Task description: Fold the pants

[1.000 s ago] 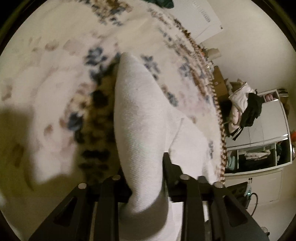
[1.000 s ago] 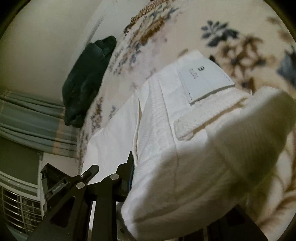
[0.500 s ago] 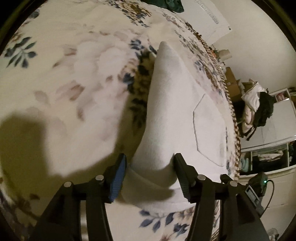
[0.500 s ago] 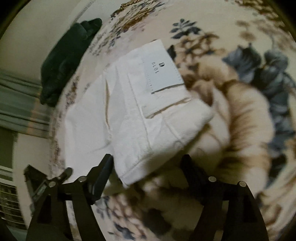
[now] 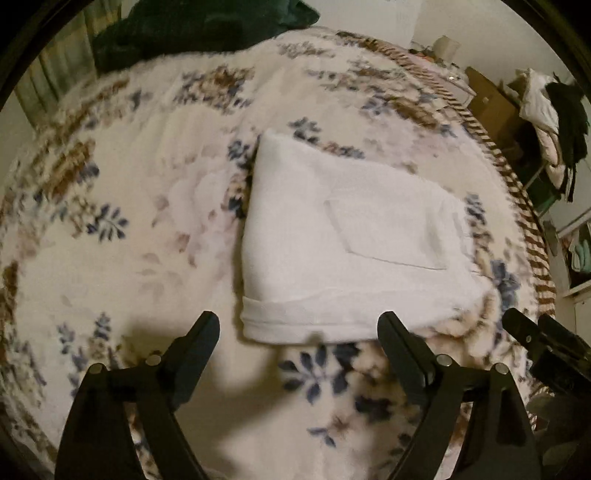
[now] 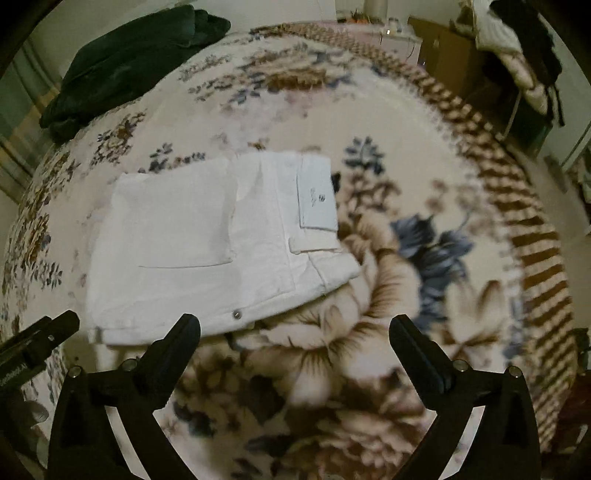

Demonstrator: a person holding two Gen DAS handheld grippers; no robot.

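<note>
The white pants [image 5: 343,243] lie folded into a flat packet on the floral blanket [image 5: 140,206]. A back pocket faces up. In the right wrist view the pants [image 6: 207,240] show a white label and a metal button at the near edge. My left gripper [image 5: 299,332] is open and empty, just short of the packet's near fold. My right gripper [image 6: 295,332] is open and empty, raised above the blanket [image 6: 424,258], with the pants to its left front. Neither gripper touches the cloth.
A dark green garment [image 5: 199,29] lies bunched at the far edge of the bed, also in the right wrist view [image 6: 129,62]. Brown boxes [image 5: 491,107], a clothes pile [image 5: 554,110] and shelves stand beyond the bed's right side.
Both grippers were shut on the pants a second ago. They opened, let the cloth go, and pulled back and up. The pants now lie flat and folded.
</note>
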